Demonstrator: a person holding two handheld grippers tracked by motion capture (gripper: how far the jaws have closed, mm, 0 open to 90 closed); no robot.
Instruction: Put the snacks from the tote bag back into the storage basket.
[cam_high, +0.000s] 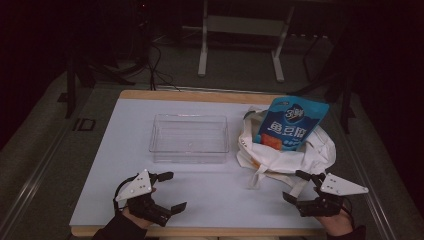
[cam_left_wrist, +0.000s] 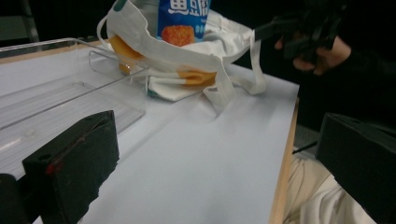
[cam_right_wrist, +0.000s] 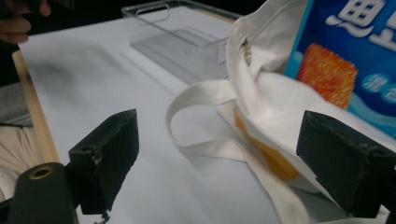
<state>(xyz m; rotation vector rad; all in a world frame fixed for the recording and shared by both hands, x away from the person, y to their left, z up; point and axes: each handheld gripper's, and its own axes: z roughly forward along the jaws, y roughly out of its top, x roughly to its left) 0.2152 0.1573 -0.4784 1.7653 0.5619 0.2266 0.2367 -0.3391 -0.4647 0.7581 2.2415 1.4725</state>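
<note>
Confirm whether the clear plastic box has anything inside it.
No, the clear plastic box sits empty on the table, while the blue snack pouch stays in the white bag.

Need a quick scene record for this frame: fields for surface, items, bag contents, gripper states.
surface: white table with a wooden edge
container: clear plastic box, empty, left of the bag
bag: white tote bag, lying open, handles toward the person
bag contents: blue snack packet sticking out; something orange deeper in, unclear what
left gripper: open, holds nothing, near front edge
right gripper: open, by the bag's handle, not gripping
</note>
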